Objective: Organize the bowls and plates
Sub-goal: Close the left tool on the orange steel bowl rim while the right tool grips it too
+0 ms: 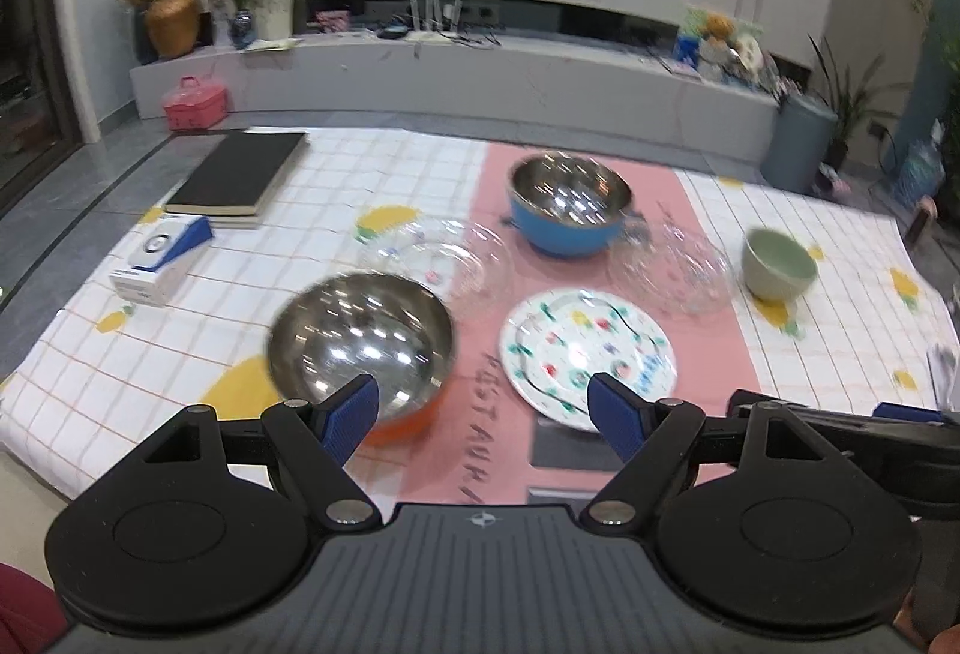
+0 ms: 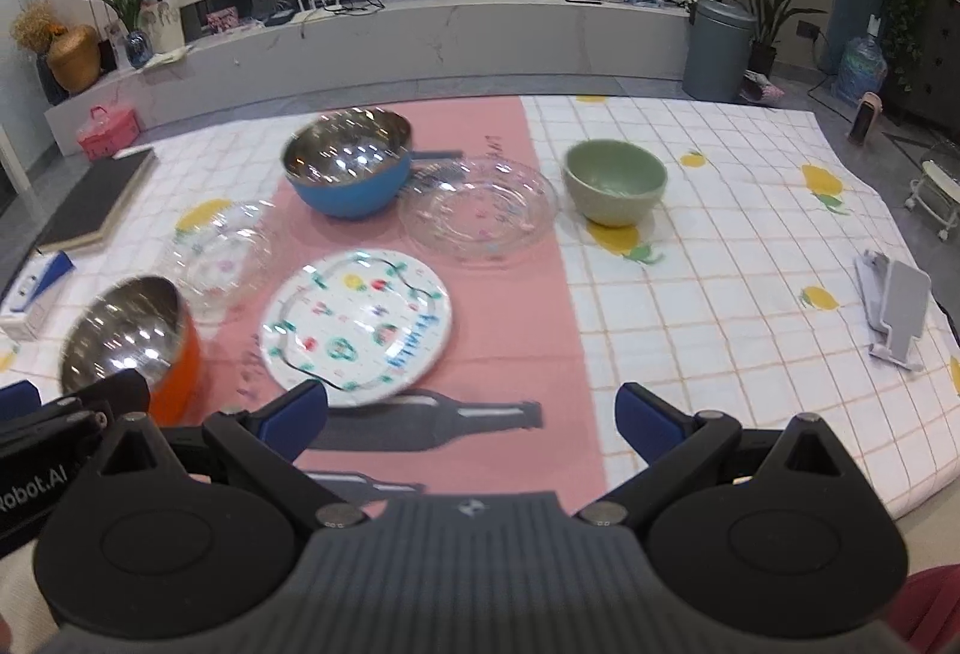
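- Left gripper [image 1: 483, 411] is seen low over the near edge of the cloth-covered table [image 1: 372, 162]; fingers are spread wide, nothing held between them.
- Right gripper [image 2: 471, 423] is likewise seen splayed apart and empty, over the pink runner [image 2: 522, 342].
- Orange steel-lined bowl [image 1: 360, 348] is placed upright, mouth up, at 10 o'clock from the left gripper, just behind its left fingertip [image 1: 351, 417]; whether it is touched cannot be told.
- Patterned white plate [image 1: 591, 348] is laid flat on the runner at 1 o'clock from the left gripper, near the right fingertip [image 1: 615, 414]; no long axis, being round.
- Blue steel-lined bowl [image 1: 567, 210] is set upright at 12 o'clock, farther back; a side handle is pointed toward 3 o'clock.
- One clear glass plate [image 1: 444, 264] is laid flat between the orange and blue bowls; a second clear glass plate [image 1: 675, 267] is laid at 2 o'clock, just beside the blue bowl.
- Green bowl [image 1: 777, 264] is stood upright at 2 o'clock, past the second glass plate, on the checked cloth.
- A black book [image 1: 240, 171] is laid at 11 o'clock, long axis running away from the camera; a white-and-blue box [image 1: 162, 258] is placed just in front of it.
- Motion blur is noted in both views.
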The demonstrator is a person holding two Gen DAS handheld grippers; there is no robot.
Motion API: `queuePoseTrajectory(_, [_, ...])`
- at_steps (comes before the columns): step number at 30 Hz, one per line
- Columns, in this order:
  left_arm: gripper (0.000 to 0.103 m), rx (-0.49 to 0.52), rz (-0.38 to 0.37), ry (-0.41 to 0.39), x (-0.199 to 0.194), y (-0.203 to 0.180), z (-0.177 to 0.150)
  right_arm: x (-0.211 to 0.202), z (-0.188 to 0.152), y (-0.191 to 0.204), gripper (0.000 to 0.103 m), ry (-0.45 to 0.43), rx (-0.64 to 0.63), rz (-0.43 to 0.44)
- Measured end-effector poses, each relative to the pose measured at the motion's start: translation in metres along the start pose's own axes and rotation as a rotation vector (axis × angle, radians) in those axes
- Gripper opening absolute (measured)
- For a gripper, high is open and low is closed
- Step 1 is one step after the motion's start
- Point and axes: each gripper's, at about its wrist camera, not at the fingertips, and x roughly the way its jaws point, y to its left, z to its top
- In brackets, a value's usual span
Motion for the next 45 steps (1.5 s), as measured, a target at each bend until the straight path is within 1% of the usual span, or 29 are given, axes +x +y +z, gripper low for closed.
queuePoseTrajectory(3, [0.093, -0.051, 0.029, -0.018, -0.002, 0.024, 0.009, -0.008, 0.014, 0.017, 0.1, -0.017, -0.024, 0.036])
queuePoseTrajectory(7, [0.094, -0.149, 0.089, -0.025, 0.001, 0.065, 0.018, -0.015, 0.03, 0.049, 0.1, -0.037, -0.098, 0.058])
queuePoseTrajectory(10, [0.094, -0.21, 0.136, -0.013, 0.008, 0.093, 0.022, -0.011, 0.045, 0.078, 0.1, -0.025, -0.164, 0.086])
queuePoseTrajectory(13, [0.094, -0.237, 0.15, 0.006, 0.017, 0.111, 0.021, 0.002, 0.061, 0.105, 0.1, 0.008, -0.195, 0.107])
queuePoseTrajectory(16, [0.094, -0.277, 0.137, 0.029, 0.026, 0.123, 0.019, 0.024, 0.075, 0.131, 0.1, 0.055, -0.188, 0.139])
queuePoseTrajectory(18, [0.094, -0.297, 0.131, 0.056, 0.036, 0.128, 0.018, 0.042, 0.078, 0.142, 0.1, 0.088, -0.157, 0.151])
queuePoseTrajectory(21, [0.094, -0.295, 0.136, 0.091, 0.05, 0.132, 0.013, 0.064, 0.07, 0.147, 0.1, 0.108, -0.093, 0.161])
queuePoseTrajectory(23, [0.093, -0.286, 0.133, 0.107, 0.057, 0.133, 0.011, 0.077, 0.058, 0.144, 0.095, 0.123, -0.05, 0.181])
queuePoseTrajectory(25, [0.093, -0.289, 0.127, 0.121, 0.065, 0.132, 0.011, 0.091, 0.047, 0.138, 0.084, 0.153, -0.008, 0.216])
queuePoseTrajectory(28, [0.089, -0.293, 0.106, 0.138, 0.073, 0.13, 0.011, 0.108, 0.035, 0.126, 0.083, 0.19, 0.08, 0.286])
queuePoseTrajectory(29, [0.087, -0.289, 0.099, 0.145, 0.076, 0.129, 0.01, 0.113, 0.032, 0.124, 0.081, 0.196, 0.099, 0.304])
queuePoseTrajectory(30, [0.084, -0.286, 0.097, 0.152, 0.079, 0.127, 0.009, 0.116, 0.029, 0.122, 0.073, 0.2, 0.11, 0.319])
queuePoseTrajectory(31, [0.083, -0.281, 0.1, 0.161, 0.081, 0.126, 0.008, 0.118, 0.028, 0.122, 0.068, 0.203, 0.113, 0.326])
queuePoseTrajectory(35, [0.075, -0.255, 0.128, 0.189, 0.093, 0.12, 0.006, 0.125, 0.021, 0.129, 0.067, 0.186, 0.067, 0.299])
queuePoseTrajectory(36, [0.075, -0.248, 0.132, 0.202, 0.097, 0.118, 0.005, 0.128, 0.018, 0.131, 0.063, 0.191, 0.058, 0.3])
queuePoseTrajectory(37, [0.074, -0.246, 0.132, 0.211, 0.101, 0.117, 0.004, 0.131, 0.015, 0.131, 0.056, 0.197, 0.062, 0.317])
queuePoseTrajectory(39, [0.068, -0.245, 0.113, 0.235, 0.108, 0.116, 0.002, 0.137, 0.01, 0.13, 0.047, 0.223, 0.096, 0.361])
queuePoseTrajectory(41, [0.063, -0.247, 0.087, 0.258, 0.114, 0.114, 0.0, 0.144, 0.006, 0.131, 0.046, 0.247, 0.113, 0.368])
queuePoseTrajectory(45, [0.061, -0.261, 0.059, 0.3, 0.124, 0.113, -0.005, 0.149, 0.003, 0.129, 0.046, 0.266, 0.139, 0.383])
